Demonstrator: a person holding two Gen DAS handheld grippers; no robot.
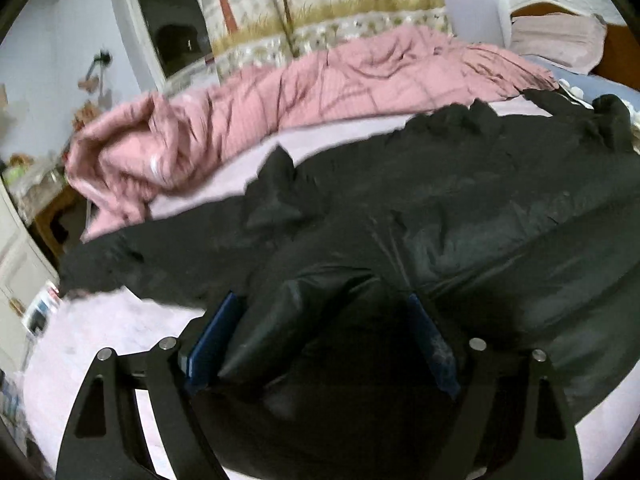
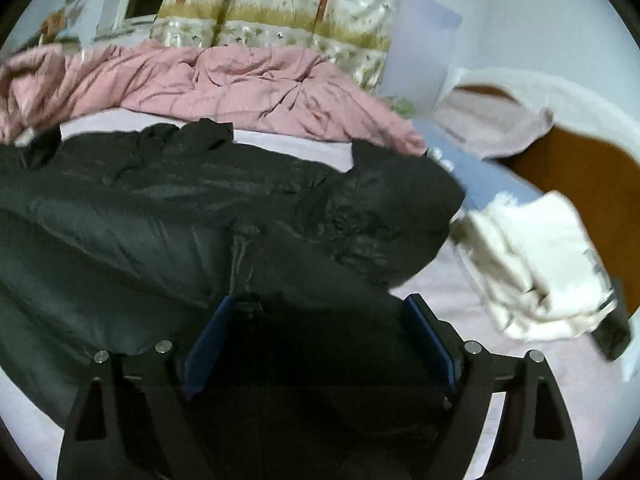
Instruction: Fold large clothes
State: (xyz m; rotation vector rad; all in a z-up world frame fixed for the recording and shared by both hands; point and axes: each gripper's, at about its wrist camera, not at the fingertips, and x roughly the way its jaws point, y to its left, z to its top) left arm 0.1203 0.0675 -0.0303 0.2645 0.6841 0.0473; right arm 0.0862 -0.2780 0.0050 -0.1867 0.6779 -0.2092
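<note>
A large black shiny jacket [image 1: 440, 200] lies spread across a bed with a pale pink sheet [image 1: 100, 328]. In the left wrist view my left gripper [image 1: 322, 298] hovers over its near edge, jaws wide open, a puffy fold of the jacket lying between the blue pads [image 1: 216, 340] without being pinched. In the right wrist view the same jacket [image 2: 160, 208] stretches to the left, its crumpled end toward the right. My right gripper [image 2: 320, 299] stands wide open over the jacket's near part, dark fabric under and between its pads [image 2: 432, 344], not pressed.
A rumpled pink quilt [image 1: 280, 92] [image 2: 240, 80] lies along the far side of the bed. A folded white garment [image 2: 532, 268] and a dark flat object [image 2: 612, 332] rest to the right, near the wooden headboard [image 2: 580, 168] and a pillow [image 2: 492, 128]. Patterned curtains [image 1: 320, 0] hang behind.
</note>
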